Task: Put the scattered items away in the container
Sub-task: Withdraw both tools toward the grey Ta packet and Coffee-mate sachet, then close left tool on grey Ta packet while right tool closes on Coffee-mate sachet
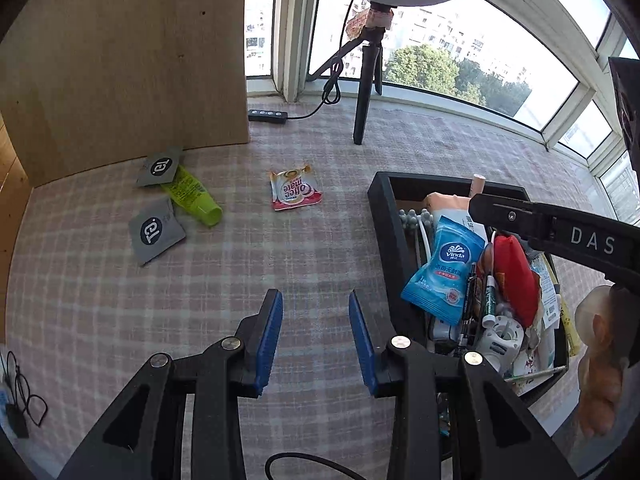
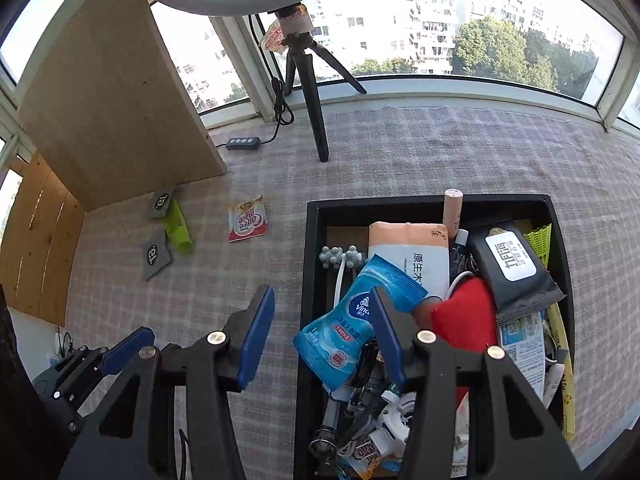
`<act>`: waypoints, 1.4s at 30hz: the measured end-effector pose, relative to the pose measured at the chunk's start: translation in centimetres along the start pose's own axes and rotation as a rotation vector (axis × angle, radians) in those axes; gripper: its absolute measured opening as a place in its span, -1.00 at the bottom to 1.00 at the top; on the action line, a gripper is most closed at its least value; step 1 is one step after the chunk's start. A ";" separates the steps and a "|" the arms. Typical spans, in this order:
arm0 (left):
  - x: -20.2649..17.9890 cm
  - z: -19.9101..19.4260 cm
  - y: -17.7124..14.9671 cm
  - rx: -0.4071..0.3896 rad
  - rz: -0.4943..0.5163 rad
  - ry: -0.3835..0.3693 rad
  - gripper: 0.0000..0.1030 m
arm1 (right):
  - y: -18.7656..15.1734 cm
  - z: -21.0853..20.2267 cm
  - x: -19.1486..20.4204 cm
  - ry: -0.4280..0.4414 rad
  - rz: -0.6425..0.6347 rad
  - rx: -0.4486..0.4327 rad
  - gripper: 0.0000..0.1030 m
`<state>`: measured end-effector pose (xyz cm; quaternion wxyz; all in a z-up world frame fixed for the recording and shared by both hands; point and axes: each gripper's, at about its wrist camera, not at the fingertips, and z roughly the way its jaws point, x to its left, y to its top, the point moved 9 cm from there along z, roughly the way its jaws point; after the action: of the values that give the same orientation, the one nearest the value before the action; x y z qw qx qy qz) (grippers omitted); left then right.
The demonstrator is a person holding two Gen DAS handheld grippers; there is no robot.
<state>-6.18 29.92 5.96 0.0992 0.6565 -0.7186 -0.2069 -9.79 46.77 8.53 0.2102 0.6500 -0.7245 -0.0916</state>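
Observation:
A black container [image 1: 380,204] [image 2: 313,240] stands on the checked cloth, packed with several items, with a blue Vinda pack [image 1: 444,268] [image 2: 340,332] on top. Left of it lie a Coffee-mate sachet [image 1: 295,190] [image 2: 247,218], a green tube [image 1: 192,196] [image 2: 178,228] and two grey sachets [image 1: 158,166] [image 1: 156,230]. My left gripper [image 1: 315,300] hovers open over bare cloth, nearer to me than the sachet. My right gripper [image 2: 322,300] is open and empty above the container's left wall; its right finger covers part of the blue pack.
A ring-light tripod [image 1: 366,92] [image 2: 314,116] and its cable control [image 1: 268,116] stand at the back by the window. A wooden board [image 1: 120,72] rises at the back left. Cables [image 1: 24,400] lie off the cloth's near left edge. A hand [image 1: 600,364] holds the right gripper.

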 end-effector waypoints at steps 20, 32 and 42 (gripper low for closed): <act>20.4 4.9 5.5 0.028 -0.224 0.084 -0.37 | 5.3 9.4 11.6 0.050 -0.109 0.046 -0.06; 21.2 13.2 11.4 0.099 -0.196 0.045 0.09 | 7.3 18.8 10.0 -0.036 -0.065 0.171 -0.06; 19.5 17.2 13.2 0.129 -0.149 0.056 0.25 | 7.8 21.2 9.9 -0.060 -0.076 0.187 0.09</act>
<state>-27.52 14.30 -6.27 0.0610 0.7185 -0.6767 -0.1486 -26.46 35.16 -5.40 0.1232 0.6907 -0.7107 -0.0511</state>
